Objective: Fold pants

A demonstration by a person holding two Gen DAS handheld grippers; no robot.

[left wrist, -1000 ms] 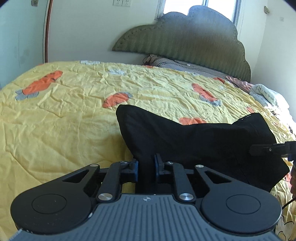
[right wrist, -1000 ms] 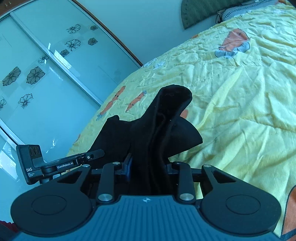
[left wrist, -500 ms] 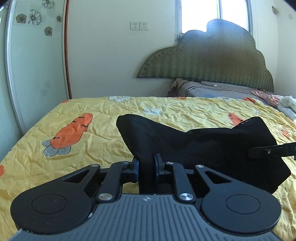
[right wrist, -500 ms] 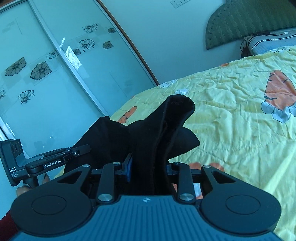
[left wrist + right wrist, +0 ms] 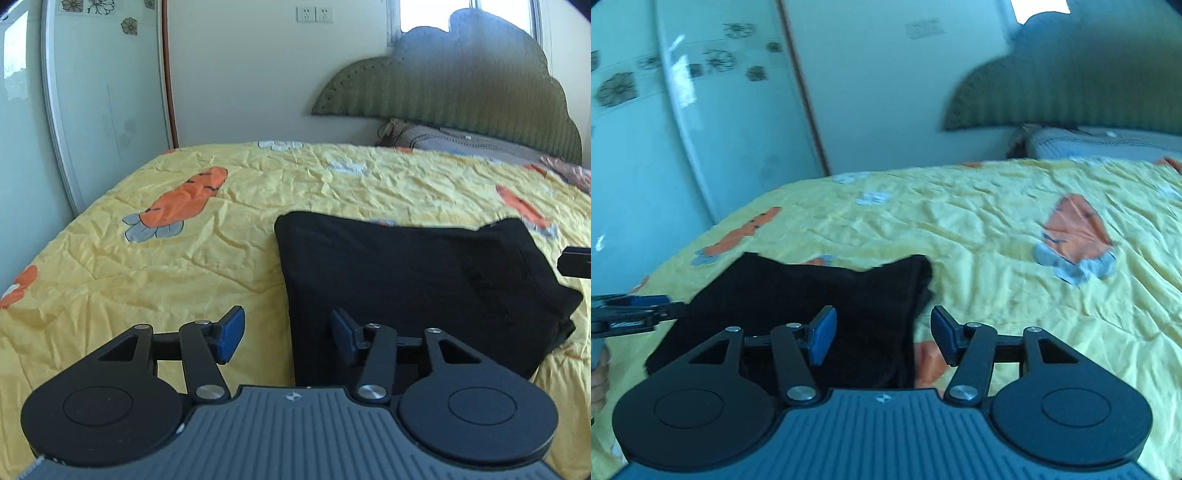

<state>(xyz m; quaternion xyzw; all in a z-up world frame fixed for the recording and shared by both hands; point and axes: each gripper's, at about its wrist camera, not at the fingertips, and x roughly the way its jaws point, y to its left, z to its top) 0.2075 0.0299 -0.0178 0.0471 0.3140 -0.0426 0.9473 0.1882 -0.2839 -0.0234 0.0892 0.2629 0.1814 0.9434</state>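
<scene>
Two claws are mine, one in each hand, and both have just been opening. Through the left wrist camera, my left claw (image 5: 287, 338) stands with its blue pads apart; the near left corner of the black pants (image 5: 417, 280) lies between them, but neither pad presses on the cloth. The pants lie as a folded dark slab on the yellow bedspread (image 5: 207, 266), toward the right of this view, with an orange carrot print (image 5: 181, 199) off to their left. Beyond the bed rise a green scalloped headboard (image 5: 461, 96) and a grey pillow (image 5: 469, 142); a wardrobe door with flower decals (image 5: 99, 103) stands at the left. At the right edge, a black bar of my right claw pokes in beside the pants.

Through the right wrist camera, which is blurred, my right claw (image 5: 883, 335) is likewise spread. The right edge of the pants (image 5: 812, 295) runs between its pads, and the cloth rests loose on the bedspread (image 5: 997, 229), gripped by neither pad. My left claw (image 5: 635, 314) shows at the far left, at the opposite edge of the pants, with a bit of my hand (image 5: 598, 373) under it.
</scene>
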